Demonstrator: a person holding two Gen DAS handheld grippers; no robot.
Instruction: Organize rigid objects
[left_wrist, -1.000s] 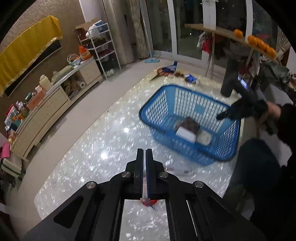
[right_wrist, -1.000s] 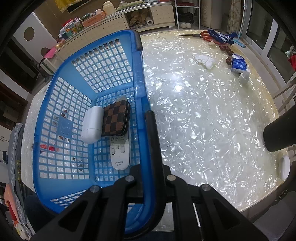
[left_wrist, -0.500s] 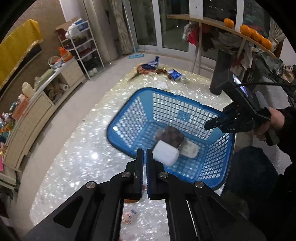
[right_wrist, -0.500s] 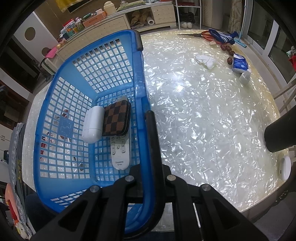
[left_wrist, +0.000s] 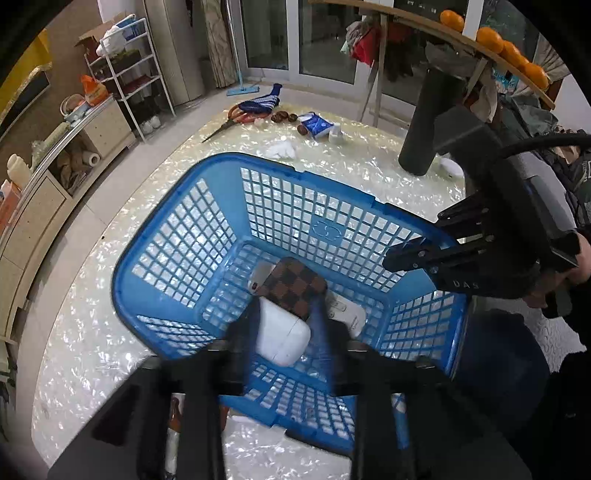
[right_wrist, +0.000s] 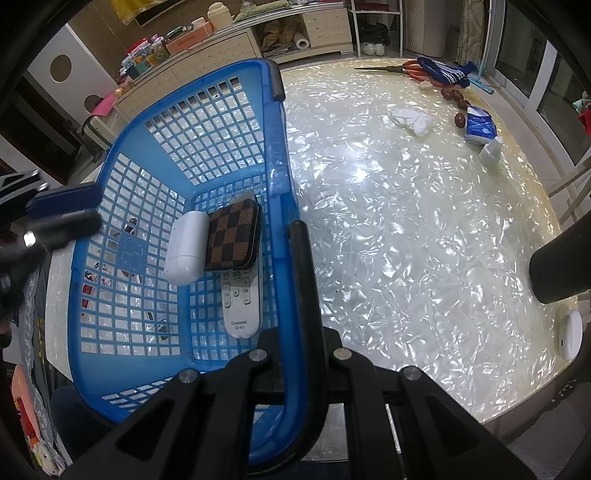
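Hovering over the blue basket (left_wrist: 229, 206), the left tongs (left_wrist: 284, 332) are blurred, jaws opening, seemingly empty; earlier they were shut over the bare tabletop (left_wrist: 92, 332). Inside lie a white case (left_wrist: 282, 338), checkered wallet (left_wrist: 291, 284) and remote.

Right view: right tongs (right_wrist: 291, 266) stay clamped on the basket's rim.

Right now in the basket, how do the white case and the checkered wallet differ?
The white case is plain, glossy and rounded; the checkered wallet is flat with a brown and black check pattern. The white case lies beside the white remote, touching the wallet's edge; the checkered wallet lies across the remote's top end. Both sit inside the blue basket.
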